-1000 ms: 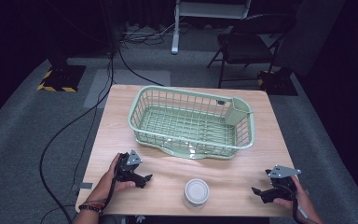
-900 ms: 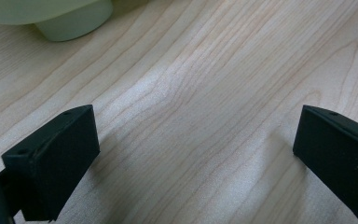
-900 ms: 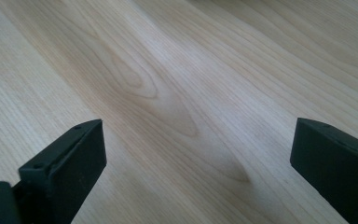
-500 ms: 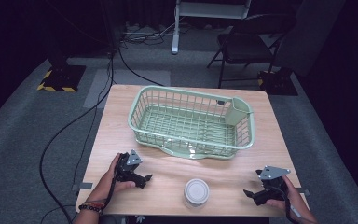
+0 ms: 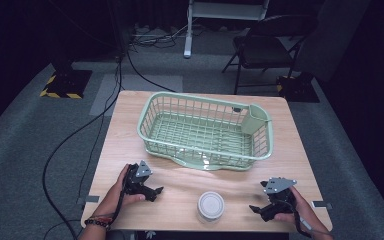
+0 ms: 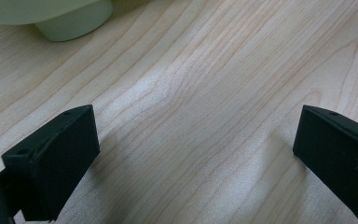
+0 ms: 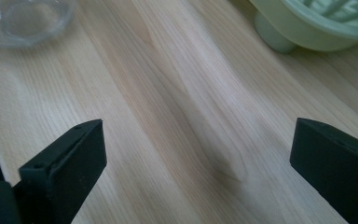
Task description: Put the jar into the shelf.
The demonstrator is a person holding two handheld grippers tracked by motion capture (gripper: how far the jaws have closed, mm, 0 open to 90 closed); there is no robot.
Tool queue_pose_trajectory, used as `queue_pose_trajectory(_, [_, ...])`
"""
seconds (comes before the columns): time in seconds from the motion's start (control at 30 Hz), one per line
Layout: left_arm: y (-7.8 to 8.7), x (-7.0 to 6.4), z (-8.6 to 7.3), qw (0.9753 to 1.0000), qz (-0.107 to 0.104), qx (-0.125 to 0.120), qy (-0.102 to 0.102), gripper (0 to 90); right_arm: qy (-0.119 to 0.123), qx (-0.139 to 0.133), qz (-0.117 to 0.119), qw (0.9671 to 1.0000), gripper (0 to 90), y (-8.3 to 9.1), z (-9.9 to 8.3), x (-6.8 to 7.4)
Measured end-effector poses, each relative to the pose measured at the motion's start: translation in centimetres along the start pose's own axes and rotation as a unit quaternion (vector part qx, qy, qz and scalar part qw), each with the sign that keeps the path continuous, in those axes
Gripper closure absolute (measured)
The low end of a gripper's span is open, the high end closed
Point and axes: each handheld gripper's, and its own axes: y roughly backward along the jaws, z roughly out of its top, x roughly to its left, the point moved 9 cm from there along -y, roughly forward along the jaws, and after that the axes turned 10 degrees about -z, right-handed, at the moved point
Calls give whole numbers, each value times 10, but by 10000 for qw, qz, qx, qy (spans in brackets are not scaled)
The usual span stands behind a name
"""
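Two tools rest low on the wooden bench [image 5: 190, 192], one in each hand, and a small round bowl [image 5: 211, 206] sits between them near the front edge. The bowl is closer to the right tool [image 5: 264, 210] than to the left tool [image 5: 155, 192], but it touches neither one. In the right gripper view the bowl [image 7: 21, 21] shows at the top left corner, well ahead of the jaws and off to one side.

The bowl looks round and pale from above. Up close it is clear like glass, and it looks empty.

Behind the bowl stands a light green basket [image 5: 205, 131] made of thin bars, with a little cup part at one end. One foot of the basket [image 6: 72, 21] shows in the left gripper view, and its edge [image 7: 317, 28] shows in the right gripper view.

Both tools have their jaws wide apart. Nothing is between the jaws of either tool, just bare wood. The left tool points toward the bowl from the left, and the right tool points toward it from the right.
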Motion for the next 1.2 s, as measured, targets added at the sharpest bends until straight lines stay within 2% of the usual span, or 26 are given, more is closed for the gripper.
queue_pose_trajectory(0.33, [0, 0, 0, 10000, 2, -2, -3, 0, 237, -209, 327, 9990, 38, 3, 22, 21])
queue_pose_trajectory(0.57, [0, 0, 0, 10000, 1, -2, -6, 0, 544, -212, 455, 9973, 39, 4, 35, 35])
queue_pose_trajectory(0.8, [0, 0, 0, 10000, 1, -2, -6, 0, 736, -207, 581, 9954, 39, 2, 43, 48])
queue_pose_trajectory(0.83, [0, 0, 0, 10000, 1, -1, -7, 0, 826, -200, 644, 9943, 39, 1, 46, 52])
queue_pose_trajectory(1.2, [0, 0, 0, 10000, 1, -2, -6, 0, 1130, -209, 919, 9891, 39, -1, 59, 72])
